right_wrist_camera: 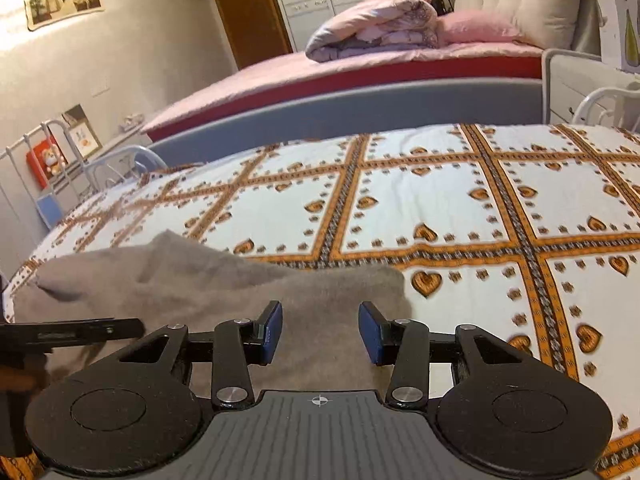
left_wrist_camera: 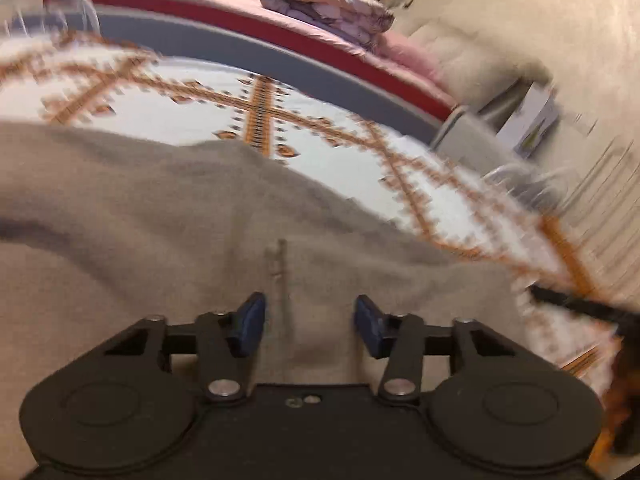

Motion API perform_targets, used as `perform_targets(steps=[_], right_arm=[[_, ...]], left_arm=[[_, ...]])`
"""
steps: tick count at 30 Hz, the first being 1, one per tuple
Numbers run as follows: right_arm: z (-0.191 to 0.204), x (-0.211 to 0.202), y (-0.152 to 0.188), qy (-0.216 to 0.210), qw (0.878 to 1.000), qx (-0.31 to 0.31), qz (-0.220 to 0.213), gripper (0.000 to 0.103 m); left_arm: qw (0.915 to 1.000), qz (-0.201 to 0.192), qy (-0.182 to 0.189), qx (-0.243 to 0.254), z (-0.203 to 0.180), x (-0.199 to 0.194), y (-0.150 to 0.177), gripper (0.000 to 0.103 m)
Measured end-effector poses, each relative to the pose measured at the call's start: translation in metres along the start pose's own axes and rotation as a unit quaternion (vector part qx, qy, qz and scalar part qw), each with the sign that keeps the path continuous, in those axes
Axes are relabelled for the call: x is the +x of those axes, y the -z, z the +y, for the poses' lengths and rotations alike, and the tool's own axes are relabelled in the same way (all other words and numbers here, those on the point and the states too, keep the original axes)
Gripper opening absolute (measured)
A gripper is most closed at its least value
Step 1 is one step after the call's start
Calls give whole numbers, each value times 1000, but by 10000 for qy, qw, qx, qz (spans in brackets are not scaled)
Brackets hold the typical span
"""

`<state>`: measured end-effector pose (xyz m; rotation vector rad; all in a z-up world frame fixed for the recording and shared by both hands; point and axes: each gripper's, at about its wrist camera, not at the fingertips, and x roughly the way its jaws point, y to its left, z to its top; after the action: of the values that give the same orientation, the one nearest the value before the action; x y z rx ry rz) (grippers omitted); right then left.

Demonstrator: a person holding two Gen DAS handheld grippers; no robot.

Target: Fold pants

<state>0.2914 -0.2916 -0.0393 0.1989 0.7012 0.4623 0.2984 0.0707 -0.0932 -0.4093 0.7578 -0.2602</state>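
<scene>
Grey pants (left_wrist_camera: pixel 168 224) lie rumpled on a white bedspread with orange heart-and-grid pattern (left_wrist_camera: pixel 340 152). My left gripper (left_wrist_camera: pixel 310 320) is open and empty just above the grey cloth, near a seam line; the view is blurred. My right gripper (right_wrist_camera: pixel 320 330) is open and empty over the right end of the pants (right_wrist_camera: pixel 224 284), whose edge lies just right of the fingers. A part of the left gripper (right_wrist_camera: pixel 68 334) shows at the left edge of the right wrist view. A part of the right gripper (left_wrist_camera: pixel 580 306) shows at the right of the left wrist view.
The bedspread (right_wrist_camera: pixel 460 208) stretches far and right of the pants. Behind it stands a bed with a grey frame (right_wrist_camera: pixel 360 108), pink sheet and a folded quilt (right_wrist_camera: pixel 380 28). A white metal rail (right_wrist_camera: pixel 24 168) stands at the left, a nightstand (right_wrist_camera: pixel 580 80) at the right.
</scene>
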Motion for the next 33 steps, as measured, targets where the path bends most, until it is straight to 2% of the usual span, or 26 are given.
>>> perform_targets(steps=[1, 2, 4, 5, 7, 8, 10, 11, 12, 13, 16, 17, 18, 19, 21, 22, 24, 25, 26, 28, 31, 33], right_arm=[[1, 4, -1, -28, 10000, -10, 37, 44], [2, 8, -2, -7, 10000, -49, 67, 44], [2, 19, -1, 99, 9998, -119, 157, 44], [0, 23, -1, 152, 9997, -99, 184, 44], [0, 27, -1, 220, 9995, -163, 137, 44], [0, 29, -1, 268, 9993, -241, 134, 44], [-2, 35, 1, 310, 9988, -324, 188, 44], [-3, 44, 3, 419, 9978, -343, 379, 44], [-6, 57, 7, 501, 9957, -336, 710, 44], [-5, 59, 10, 533, 9952, -456, 679, 44], [8, 46, 5, 637, 9942, -708, 498, 44], [11, 36, 4, 527, 9956, -724, 278, 44], [13, 27, 4, 407, 9964, -749, 21, 44], [13, 28, 5, 429, 9959, -800, 36, 44], [9, 53, 14, 570, 9912, -767, 912, 44], [7, 48, 19, 528, 9930, -752, 745, 44], [11, 31, 15, 526, 9945, -669, 608, 44], [15, 18, 13, 384, 9961, -651, 446, 44], [19, 7, 12, 267, 9969, -689, 284, 44], [27, -12, 16, 68, 9966, -815, 103, 44], [36, -24, 24, 30, 9950, -994, 77, 44], [41, -27, 30, 74, 9943, -1050, 175, 44]], left_arm=[[9997, 49, 188, -149, 3, 2, -1, 16], [9988, 111, 373, -284, 6, 3, -1, 5], [9981, 45, 499, -350, 6, 1, -1, 4], [9990, -61, 401, -195, 2, -2, -2, 4], [9994, -297, 161, 92, -5, -8, -3, 4], [9989, -368, -75, 284, -11, -9, -3, 4], [9971, -220, -479, 542, -17, -2, 3, 5], [9957, -71, -641, 665, -19, 6, 8, 7], [9935, -116, -751, 843, -23, 7, 12, 8], [9930, -165, -784, 868, -26, 5, 10, 10], [9906, -457, -966, 852, -24, -11, 7, 34], [9881, -421, -1102, 987, -23, -12, 8, 37], [9873, -116, -1112, 1130, -19, -5, 10, 40], [9881, -106, -1013, 1151, -16, -6, 11, 44], [9914, -285, -908, 895, -11, -24, 8, 40], [9916, -437, -895, 829, -10, -37, 7, 40], [9898, -794, -706, 954, -8, -70, 7, 52], [9879, -925, -745, 998, -5, -86, 9, 66], [9859, -1009, -860, 1026, 1, -99, 9, 73], [9854, -1045, -999, 896, 22, -128, 12, 72], [9870, -1042, -1201, 245, 68, -170, 17, 69], [9815, -1211, -1469, -220, 101, -197, 20, 65]])
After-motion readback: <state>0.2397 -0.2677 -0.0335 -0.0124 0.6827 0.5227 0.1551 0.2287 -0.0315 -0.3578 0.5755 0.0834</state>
